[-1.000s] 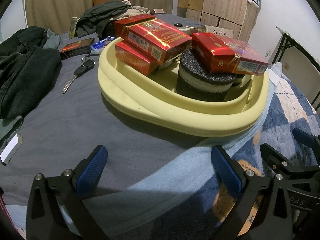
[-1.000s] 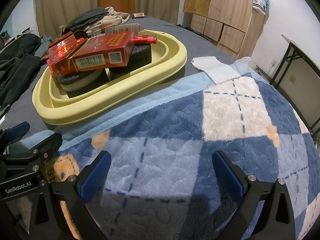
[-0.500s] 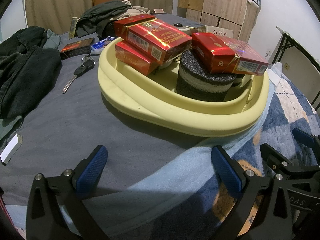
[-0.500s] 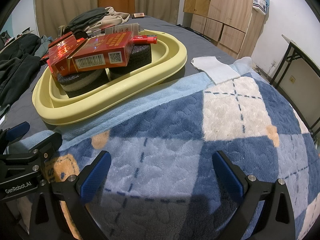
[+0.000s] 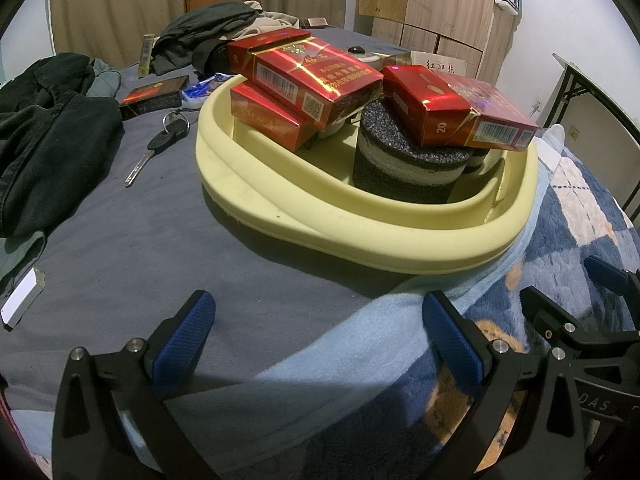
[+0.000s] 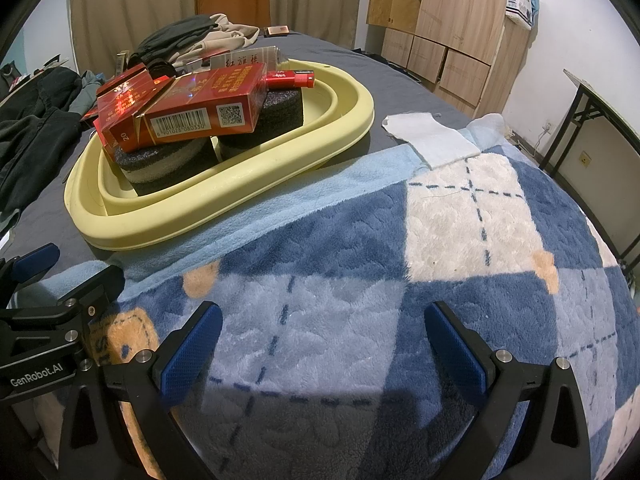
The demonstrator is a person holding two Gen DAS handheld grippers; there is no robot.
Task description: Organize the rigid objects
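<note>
Both the left tool (image 5: 316,320) and right tool (image 6: 324,332) hover with fingers spread wide and empty over the bed's blanket (image 6: 360,248), ahead of them the yellow basin (image 5: 360,236) holding red cartons (image 5: 316,76) stacked on foam blocks (image 5: 404,168).

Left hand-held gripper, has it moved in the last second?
No. The left hand-held gripper sits in the same spot relative to the yellow basin, jaws open.

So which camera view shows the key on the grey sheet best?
The left wrist view: the key lies in full view left of the yellow tray. In the right wrist view the tray and boxes hide it.
</note>
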